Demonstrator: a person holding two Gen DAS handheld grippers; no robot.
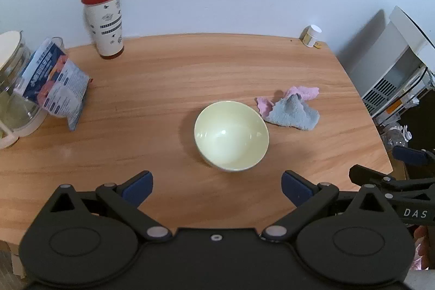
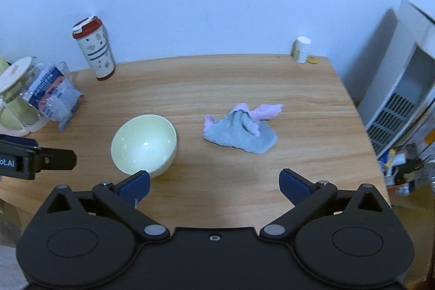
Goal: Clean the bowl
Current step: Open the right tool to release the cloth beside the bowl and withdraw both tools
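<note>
A pale yellow-green bowl (image 1: 231, 136) stands upright on the wooden table (image 1: 163, 78), empty inside. A crumpled grey and pink cloth (image 1: 292, 106) lies just right of it. My left gripper (image 1: 217, 188) is open and empty, just in front of the bowl. In the right wrist view the bowl (image 2: 144, 144) is at left and the cloth (image 2: 242, 129) lies ahead of my right gripper (image 2: 214, 185), which is open and empty. The left gripper's finger (image 2: 54, 159) shows at that view's left edge.
A red-lidded tumbler (image 1: 104, 18) stands at the back left. A glass jug (image 1: 13, 89) and a printed packet (image 1: 55, 84) are at the left edge. A small white-capped jar (image 1: 311, 36) sits at the back right corner. A white appliance (image 1: 394, 64) stands beyond the table's right edge.
</note>
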